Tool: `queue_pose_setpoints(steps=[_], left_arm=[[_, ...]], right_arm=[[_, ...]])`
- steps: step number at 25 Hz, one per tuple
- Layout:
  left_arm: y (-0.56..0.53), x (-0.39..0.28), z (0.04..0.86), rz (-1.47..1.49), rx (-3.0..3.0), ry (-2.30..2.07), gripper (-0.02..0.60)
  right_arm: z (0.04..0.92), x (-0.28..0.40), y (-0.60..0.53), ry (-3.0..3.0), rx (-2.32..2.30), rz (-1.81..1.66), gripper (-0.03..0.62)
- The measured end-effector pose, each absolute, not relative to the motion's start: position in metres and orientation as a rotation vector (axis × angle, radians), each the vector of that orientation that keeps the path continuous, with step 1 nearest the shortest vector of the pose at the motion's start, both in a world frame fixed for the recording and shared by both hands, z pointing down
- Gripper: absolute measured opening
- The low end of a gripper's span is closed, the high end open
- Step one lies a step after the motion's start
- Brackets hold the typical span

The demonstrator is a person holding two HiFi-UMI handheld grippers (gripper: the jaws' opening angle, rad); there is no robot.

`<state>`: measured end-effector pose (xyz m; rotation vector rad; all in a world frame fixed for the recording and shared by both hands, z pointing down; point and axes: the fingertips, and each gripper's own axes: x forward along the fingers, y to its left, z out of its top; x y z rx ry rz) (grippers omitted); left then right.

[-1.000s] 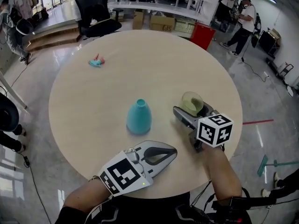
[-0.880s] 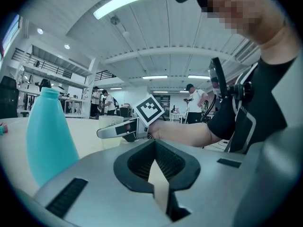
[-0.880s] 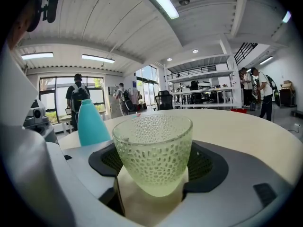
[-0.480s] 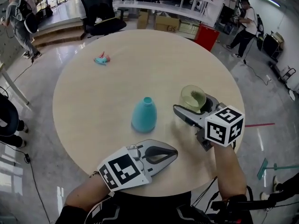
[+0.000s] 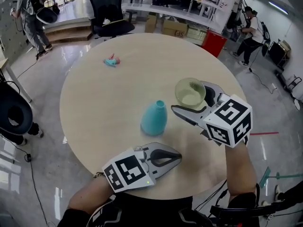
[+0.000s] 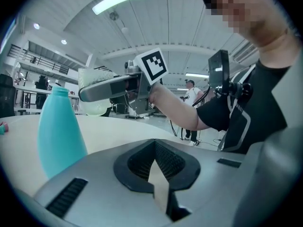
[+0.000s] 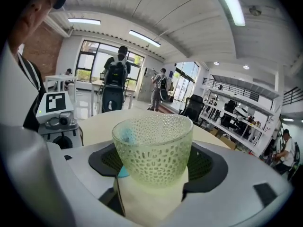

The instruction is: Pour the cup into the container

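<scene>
Right gripper (image 5: 189, 98) clamps pale green dimpled glass cup (image 5: 190, 91) upright, centre-right, just beside teal cone-shaped container (image 5: 154, 118). Left gripper (image 5: 166, 156) lower centre: jaws pressed together, empty.

cup (image 5: 190, 92): 1; teal container (image 5: 154, 118): 1; small teal object (image 5: 111, 61): 1; table (image 5: 104, 103): 1

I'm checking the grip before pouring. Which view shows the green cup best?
The right gripper view: the cup fills the middle, clamped upright between the jaws. The head view shows it small, from above; the left gripper view shows it from the side, partly covered.
</scene>
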<state>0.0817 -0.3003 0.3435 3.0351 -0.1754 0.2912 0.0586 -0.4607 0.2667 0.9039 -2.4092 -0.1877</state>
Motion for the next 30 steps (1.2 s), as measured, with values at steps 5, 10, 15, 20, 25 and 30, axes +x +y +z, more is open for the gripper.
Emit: queue_pose_setpoints(steps=[5, 10, 15, 20, 25, 30], left_arm=[[-0.301, 0.072, 0.341, 0.228, 3.054, -0.214, 0.000], [-0.302, 0.072, 0.339, 0.223, 3.052, -0.223, 0.000], [-0.303, 0.073, 0.341, 0.226, 3.053, -0.226, 0.000], [-0.304, 0.070, 0.339, 0.223, 3.053, -0.227, 0.000], [-0.303, 0.072, 0.339, 0.226, 3.053, -0.227, 0.000], [-0.301, 0.073, 0.337, 0.225, 3.052, -0.228, 0.000]], right_arm=[[0.274, 0.051, -0.462, -2.272, 0.872, -0.332, 0.385], [0.270, 0.048, -0.464, -2.171, 0.854, -0.423, 0.385], [0.273, 0.047, -0.467, -2.124, 0.836, -0.448, 0.385], [0.274, 0.041, -0.468, -2.068, 0.824, -0.483, 0.385], [0.274, 0.042, -0.467, -2.017, 0.818, -0.516, 0.383], [0.274, 0.042, -0.466, -1.971, 0.811, -0.546, 0.383]])
